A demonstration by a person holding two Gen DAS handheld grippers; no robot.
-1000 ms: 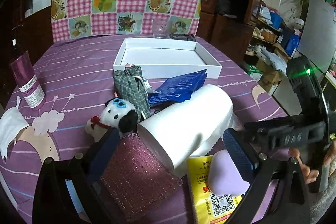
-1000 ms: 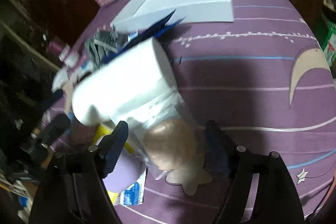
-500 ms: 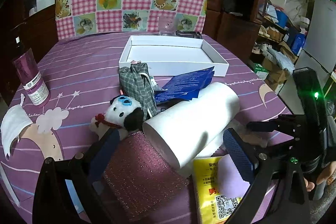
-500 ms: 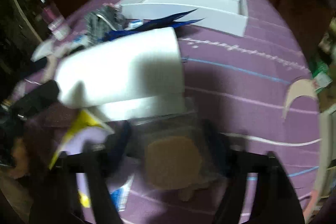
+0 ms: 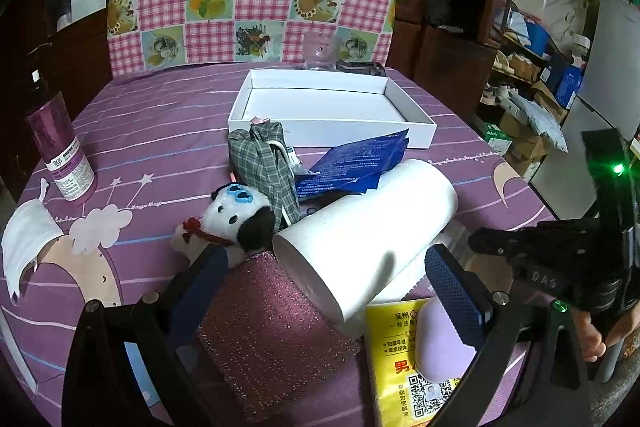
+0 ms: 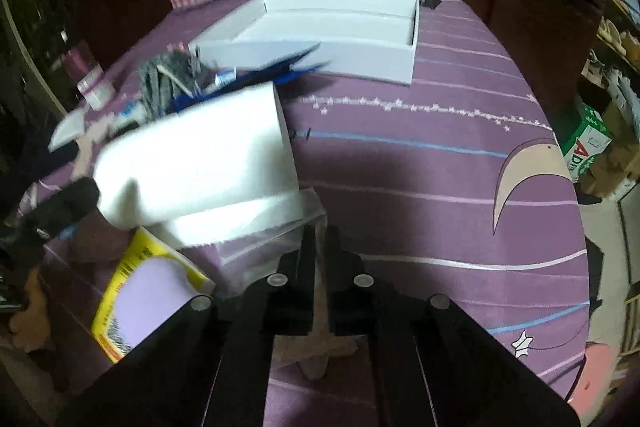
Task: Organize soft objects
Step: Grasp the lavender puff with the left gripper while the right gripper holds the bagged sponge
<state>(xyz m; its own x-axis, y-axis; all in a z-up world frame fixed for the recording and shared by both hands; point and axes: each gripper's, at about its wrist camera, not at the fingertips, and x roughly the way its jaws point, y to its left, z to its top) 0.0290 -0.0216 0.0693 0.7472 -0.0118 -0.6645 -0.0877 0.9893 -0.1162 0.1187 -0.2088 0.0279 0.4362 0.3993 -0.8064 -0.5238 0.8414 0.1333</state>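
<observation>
My left gripper [image 5: 326, 287] hangs open over a pink glitter sponge [image 5: 272, 331] and the near end of a white paper roll [image 5: 368, 235], holding nothing. A lilac puff [image 5: 436, 343] on a yellow packet [image 5: 400, 359] lies by its right finger. My right gripper [image 6: 320, 247] points down at the table, its jaws closing tight together with the film of a clear plastic packet [image 6: 272, 239] pinched between them; the tan pad inside is hidden. A panda plush [image 5: 236, 215] and a plaid pouch [image 5: 264, 167] lie behind the roll [image 6: 196, 155].
A shallow white box [image 5: 332, 107] stands open at the back of the purple table; blue sachets [image 5: 352, 163] lean near it. A purple bottle [image 5: 60, 151] and a white face mask [image 5: 24, 239] sit at the left. A checked cushion and dark cabinets stand behind.
The right gripper's jaws went from wide open around the clear packet to shut on it, and the hand swung to face the white box. The left gripper stayed put.
</observation>
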